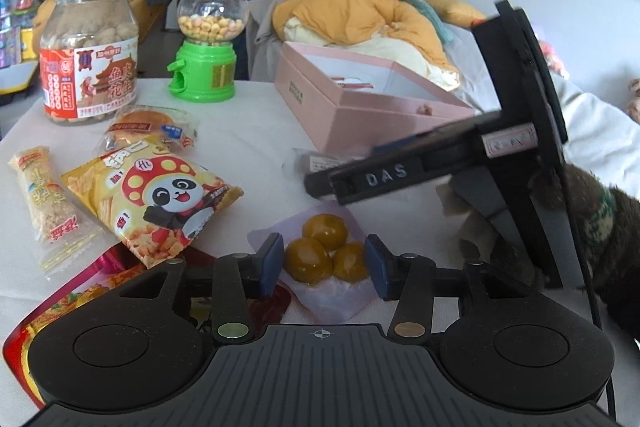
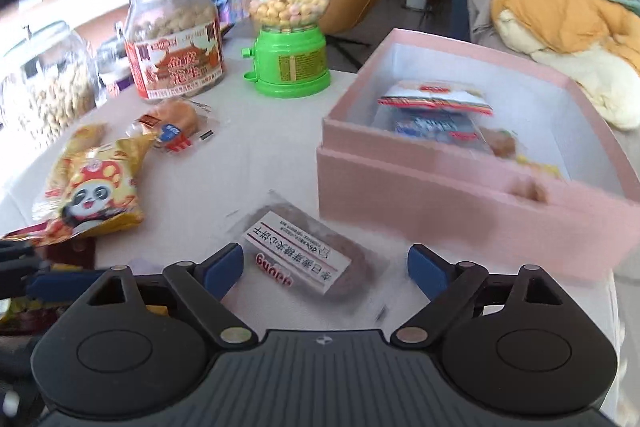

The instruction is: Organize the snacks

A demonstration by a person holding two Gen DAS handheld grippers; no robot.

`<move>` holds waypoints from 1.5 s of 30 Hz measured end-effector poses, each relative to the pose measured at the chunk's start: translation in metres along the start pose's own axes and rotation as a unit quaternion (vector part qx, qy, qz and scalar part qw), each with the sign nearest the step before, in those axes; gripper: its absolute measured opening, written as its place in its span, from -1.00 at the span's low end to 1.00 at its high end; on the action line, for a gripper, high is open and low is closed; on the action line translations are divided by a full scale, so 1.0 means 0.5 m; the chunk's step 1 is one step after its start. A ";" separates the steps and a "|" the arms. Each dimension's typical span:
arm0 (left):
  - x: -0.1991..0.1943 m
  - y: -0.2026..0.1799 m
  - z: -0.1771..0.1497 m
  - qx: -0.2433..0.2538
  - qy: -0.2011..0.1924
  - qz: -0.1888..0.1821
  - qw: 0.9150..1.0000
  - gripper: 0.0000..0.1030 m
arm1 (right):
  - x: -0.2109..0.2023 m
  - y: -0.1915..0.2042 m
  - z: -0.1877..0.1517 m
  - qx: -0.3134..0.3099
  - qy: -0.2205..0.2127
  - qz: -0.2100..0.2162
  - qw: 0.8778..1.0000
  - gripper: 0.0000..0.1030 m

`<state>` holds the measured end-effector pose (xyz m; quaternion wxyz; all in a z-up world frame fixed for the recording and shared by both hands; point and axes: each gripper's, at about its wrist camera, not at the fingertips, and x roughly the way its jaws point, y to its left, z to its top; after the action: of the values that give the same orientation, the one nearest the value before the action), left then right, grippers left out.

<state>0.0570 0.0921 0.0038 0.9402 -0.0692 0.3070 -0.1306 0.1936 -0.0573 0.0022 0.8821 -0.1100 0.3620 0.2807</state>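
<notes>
The left hand-held gripper [image 1: 325, 261] brackets the yolk-ball packet [image 1: 326, 251], not visibly clenched; squeeze gently. The right hand-held gripper [image 2: 326, 265], released, straddles the brown biscuit packet [image 2: 308, 255] beside the pink box [image 2: 440, 195].

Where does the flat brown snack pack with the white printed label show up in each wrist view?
Left wrist: brown snack pack with white label, centre, mostly hidden behind the right gripper's black body, before the pink cardboard box.
Right wrist, bottom centre, between open blue fingers.
Shared landmark: green candy dispenser.

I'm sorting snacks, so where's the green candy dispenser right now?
In both views the green candy dispenser stands at the table's far side, between the peanut jar and the pink box.
</notes>
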 end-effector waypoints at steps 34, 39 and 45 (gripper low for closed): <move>0.068 -0.096 0.066 0.057 0.048 0.109 0.991 0.00 | -0.161 -0.055 -0.163 0.099 -0.046 -0.055 0.993 0.14; 0.101 -0.118 0.072 0.092 0.072 0.125 0.985 0.10 | -0.163 -0.058 -0.165 0.102 -0.047 -0.050 0.992 0.17; 0.109 -0.112 0.082 0.077 0.095 0.090 0.988 0.10 | -0.164 -0.061 -0.166 0.105 -0.048 -0.046 0.992 0.18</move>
<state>0.1124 0.0251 0.0178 0.9174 0.0437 0.3886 -0.0741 0.1157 -0.1494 0.0001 0.9171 -0.0198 0.3415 0.2047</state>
